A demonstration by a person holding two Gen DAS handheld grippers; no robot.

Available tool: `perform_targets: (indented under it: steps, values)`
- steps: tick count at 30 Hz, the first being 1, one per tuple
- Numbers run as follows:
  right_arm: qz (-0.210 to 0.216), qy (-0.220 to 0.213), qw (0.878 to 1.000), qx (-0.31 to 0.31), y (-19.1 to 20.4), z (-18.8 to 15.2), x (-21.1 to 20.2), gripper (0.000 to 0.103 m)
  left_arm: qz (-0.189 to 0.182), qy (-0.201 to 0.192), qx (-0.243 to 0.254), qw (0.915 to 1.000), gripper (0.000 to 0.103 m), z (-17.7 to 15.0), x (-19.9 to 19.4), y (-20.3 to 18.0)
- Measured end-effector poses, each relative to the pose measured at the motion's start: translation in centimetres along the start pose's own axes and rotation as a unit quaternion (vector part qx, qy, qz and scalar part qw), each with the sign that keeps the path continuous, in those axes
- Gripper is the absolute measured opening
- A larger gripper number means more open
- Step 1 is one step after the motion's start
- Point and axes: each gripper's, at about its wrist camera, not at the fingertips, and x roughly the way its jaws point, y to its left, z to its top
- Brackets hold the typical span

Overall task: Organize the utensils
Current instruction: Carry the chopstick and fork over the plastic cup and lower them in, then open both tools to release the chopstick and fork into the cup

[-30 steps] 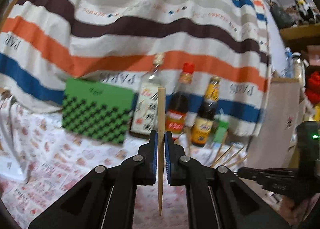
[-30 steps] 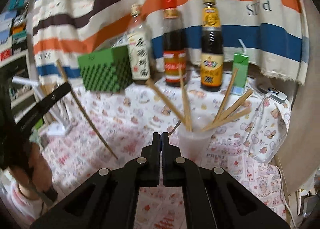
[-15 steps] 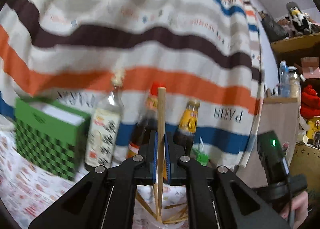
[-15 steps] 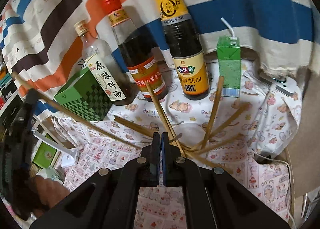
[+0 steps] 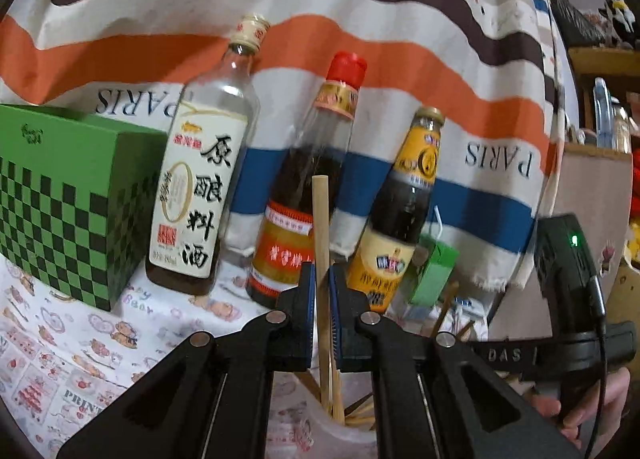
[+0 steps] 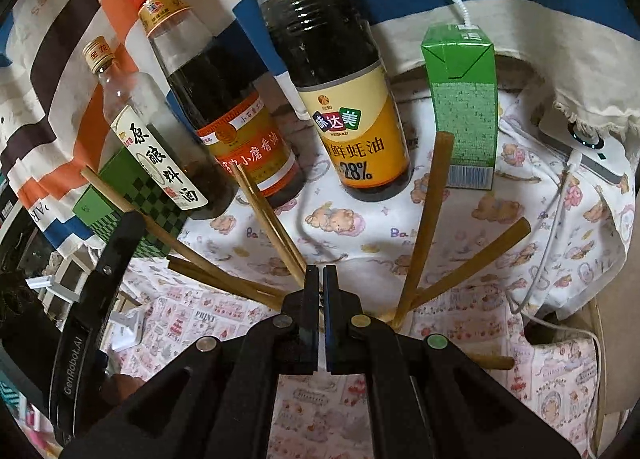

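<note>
My left gripper [image 5: 321, 279] is shut on a wooden chopstick [image 5: 320, 219], held upright with its lower end inside a white cup [image 5: 340, 435] that holds several other chopsticks. In the right wrist view the left gripper [image 6: 120, 243] reaches in from the left with that chopstick [image 6: 120, 201], and several chopsticks [image 6: 428, 219] fan out from the cup, which is hidden behind my right gripper [image 6: 321, 273]. My right gripper is shut and empty, just above the cup.
Three bottles stand behind the cup: a clear one [image 5: 204, 179], a red-capped one [image 5: 308, 199] and a yellow-labelled one [image 5: 404, 219]. A green checkered box [image 5: 68, 203] is at left, a green juice carton [image 6: 464, 107] at right. A white device with a cable [image 6: 588, 151] lies far right.
My left gripper moved right and down over the cup, bringing the chopstick's lower end into it. My right gripper moved closer over the cup.
</note>
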Motion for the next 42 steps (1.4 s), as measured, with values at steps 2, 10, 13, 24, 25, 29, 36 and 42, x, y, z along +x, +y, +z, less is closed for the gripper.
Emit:
perform_targets:
  steps: [2, 10, 13, 24, 25, 29, 36, 42]
  values:
    - [-0.013, -0.009, 1.000, -0.017, 0.3, 0.0, 0.3, 0.002, -0.009, 0.011, 0.002, 0.9999, 0.006, -0.2, 0.0, 0.3]
    - [-0.026, -0.039, 0.999, -0.026, 0.5, 0.5, 0.2, 0.002, -0.023, 0.057, 0.022, 0.9978, 0.006, -1.2, 1.4, -0.2]
    - [-0.033, -0.062, 0.997, -0.031, 0.5, 0.6, -1.1, 0.002, -0.023, 0.065, 0.029, 0.9972, 0.006, -1.5, 1.6, -0.6]
    - [-0.042, -0.075, 0.995, -0.045, 0.6, 0.6, -2.3, 0.015, -0.005, 0.102, 0.022, 0.9946, 0.006, -2.1, 2.6, -0.2]
    - [-0.045, -0.078, 0.995, -0.045, 0.6, 0.7, -2.4, 0.015, -0.010, 0.103, 0.014, 0.9945, 0.006, -2.0, 2.6, -0.1]
    - [-0.041, -0.081, 0.994, -0.055, 0.8, 0.7, -2.8, 0.017, 0.007, 0.081, 0.030, 0.9962, 0.032, -1.5, 1.8, -0.2]
    - [-0.042, -0.090, 0.993, -0.063, 1.4, 0.6, -3.0, 0.017, 0.033, 0.056, 0.039, 0.9971, 0.042, 0.0, 0.8, 0.4]
    - [-0.039, -0.116, 0.990, -0.068, 2.2, 0.5, -3.9, 0.021, 0.095, 0.010, 0.086, 0.9917, 0.052, 1.6, -1.0, 0.3]
